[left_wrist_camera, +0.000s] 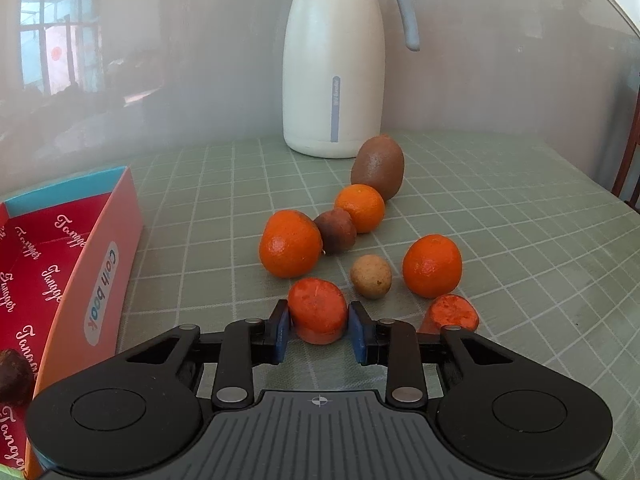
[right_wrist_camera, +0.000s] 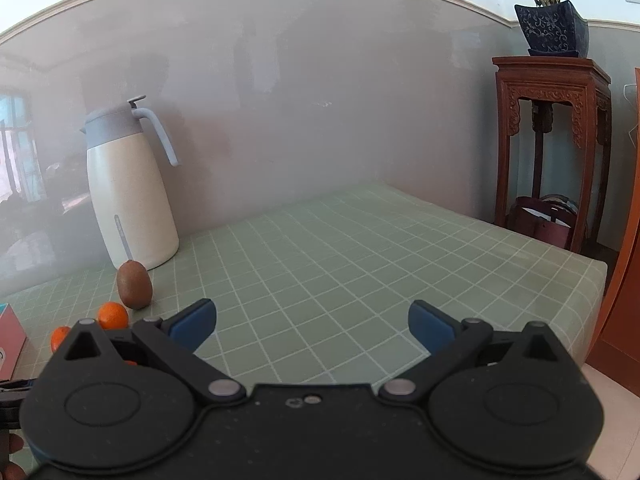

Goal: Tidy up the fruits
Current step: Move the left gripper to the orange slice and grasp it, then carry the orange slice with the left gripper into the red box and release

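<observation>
My left gripper (left_wrist_camera: 318,330) has its blue pads closed onto a carrot chunk (left_wrist_camera: 317,311), one pad against each side. The chunk is stubby and orange-red, with a rough, pale-flecked cut face turned up toward me, and it sits low on the checked green cloth (left_wrist_camera: 500,216) at the near edge of the fruit cluster. Just right of it lies a second carrot piece (left_wrist_camera: 454,312), same colour, same mottled cut face, tilted on its side.

Beyond the pads, a small tan round fruit (left_wrist_camera: 371,277) sits between two mandarins: one on the left (left_wrist_camera: 290,244), one on the right (left_wrist_camera: 432,266), both glossy and dimpled. Touching the left mandarin is a dark brown wrinkled fruit (left_wrist_camera: 336,231), and against that a third, smaller mandarin (left_wrist_camera: 360,208). Behind it a fuzzy brown kiwi (left_wrist_camera: 378,167) leans upright, near the foot of the cream jug (left_wrist_camera: 332,80) with its grey lid and handle.

At far left stands an open red box (left_wrist_camera: 96,264) with a pink outer wall; a dark fruit (left_wrist_camera: 14,376) lies inside.

My right gripper (right_wrist_camera: 312,326) hangs wide apart over bare cloth, holding nothing. A potted plant (right_wrist_camera: 550,28) tops a wooden stand (right_wrist_camera: 552,120) at right.
</observation>
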{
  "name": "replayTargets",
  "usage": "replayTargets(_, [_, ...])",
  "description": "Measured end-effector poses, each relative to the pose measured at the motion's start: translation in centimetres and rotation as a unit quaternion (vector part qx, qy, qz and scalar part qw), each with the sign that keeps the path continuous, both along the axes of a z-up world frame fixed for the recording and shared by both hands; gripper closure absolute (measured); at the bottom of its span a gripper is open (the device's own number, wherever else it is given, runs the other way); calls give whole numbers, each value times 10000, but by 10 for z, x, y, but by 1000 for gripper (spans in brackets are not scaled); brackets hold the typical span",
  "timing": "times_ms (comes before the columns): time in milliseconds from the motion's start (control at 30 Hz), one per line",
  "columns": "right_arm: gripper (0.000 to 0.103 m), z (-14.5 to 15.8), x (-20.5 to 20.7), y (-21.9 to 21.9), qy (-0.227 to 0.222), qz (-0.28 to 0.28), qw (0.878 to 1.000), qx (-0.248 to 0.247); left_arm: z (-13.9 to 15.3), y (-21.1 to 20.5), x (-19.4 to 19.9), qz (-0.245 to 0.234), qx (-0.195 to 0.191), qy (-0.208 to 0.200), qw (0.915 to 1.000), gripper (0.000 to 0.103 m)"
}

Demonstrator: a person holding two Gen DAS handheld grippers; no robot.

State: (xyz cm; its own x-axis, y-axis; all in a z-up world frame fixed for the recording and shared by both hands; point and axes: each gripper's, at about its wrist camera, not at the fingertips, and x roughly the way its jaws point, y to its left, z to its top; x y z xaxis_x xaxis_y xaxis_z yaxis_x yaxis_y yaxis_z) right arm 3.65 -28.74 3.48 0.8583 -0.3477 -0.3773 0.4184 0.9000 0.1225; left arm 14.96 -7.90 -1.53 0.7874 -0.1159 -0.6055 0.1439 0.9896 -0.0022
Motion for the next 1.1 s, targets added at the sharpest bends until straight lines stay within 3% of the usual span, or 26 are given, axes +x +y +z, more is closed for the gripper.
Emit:
replayTargets(400, [0,0,-1,4,-15,111,9999,-57,25,19,-29,217,59,-717,9972,72])
replayTargets(633, [0,1,2,9,-30,214,9998,34,46,51,-53,702,311,-1325,9882,72])
replayTargets(1100, [0,0,18,55,49,701,9975,-82,37,167,-40,2145,128,-769,9736,72])
